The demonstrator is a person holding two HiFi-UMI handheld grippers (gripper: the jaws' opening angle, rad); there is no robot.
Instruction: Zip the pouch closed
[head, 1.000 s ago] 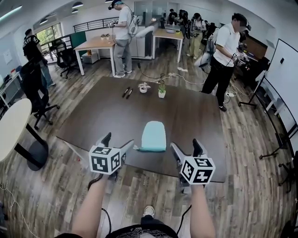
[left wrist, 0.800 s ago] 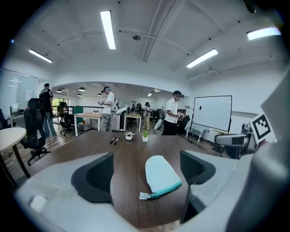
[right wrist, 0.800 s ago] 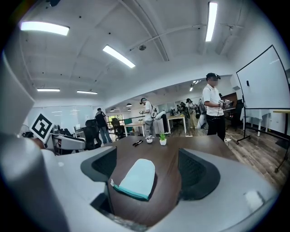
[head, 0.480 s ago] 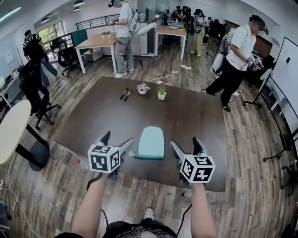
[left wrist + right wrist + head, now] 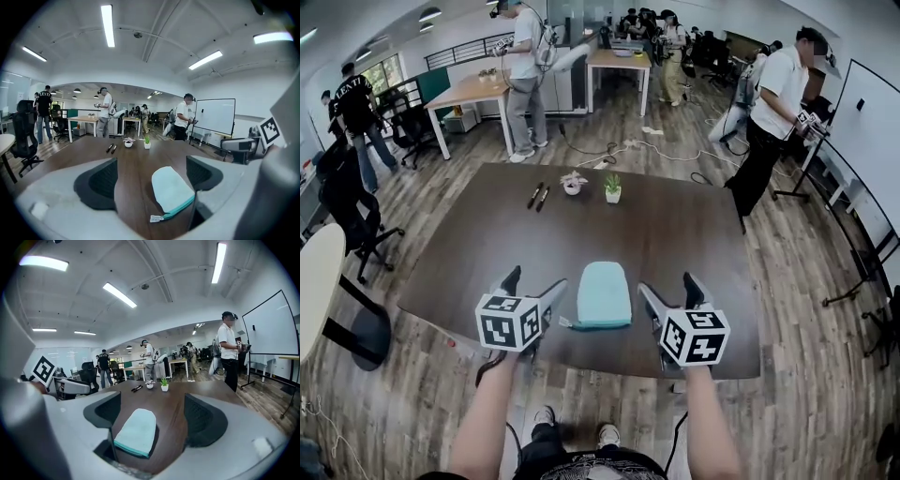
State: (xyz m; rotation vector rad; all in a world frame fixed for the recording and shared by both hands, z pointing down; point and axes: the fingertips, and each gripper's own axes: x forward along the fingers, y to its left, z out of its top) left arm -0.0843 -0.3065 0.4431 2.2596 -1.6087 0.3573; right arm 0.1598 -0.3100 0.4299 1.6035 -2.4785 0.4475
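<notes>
Pouch [image 5: 605, 292] — long axis running away, zipper edge [image 5: 600, 325] seemingly nearest; left gripper [image 5: 536, 281], right gripper [image 5: 667, 284]: fingers apart.

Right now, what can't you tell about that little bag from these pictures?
Pouch zip, open or shut: too small in the head view.
The zip's far end: behind a jaw of the left gripper, in that gripper's view.
Two dark sticks far across the table: too small to name.

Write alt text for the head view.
A pale teal pouch lies flat near the front edge of a dark table, between the open, empty left claw and right claw. Two small potted plants stand at the far side; people stand in the office behind.
</notes>
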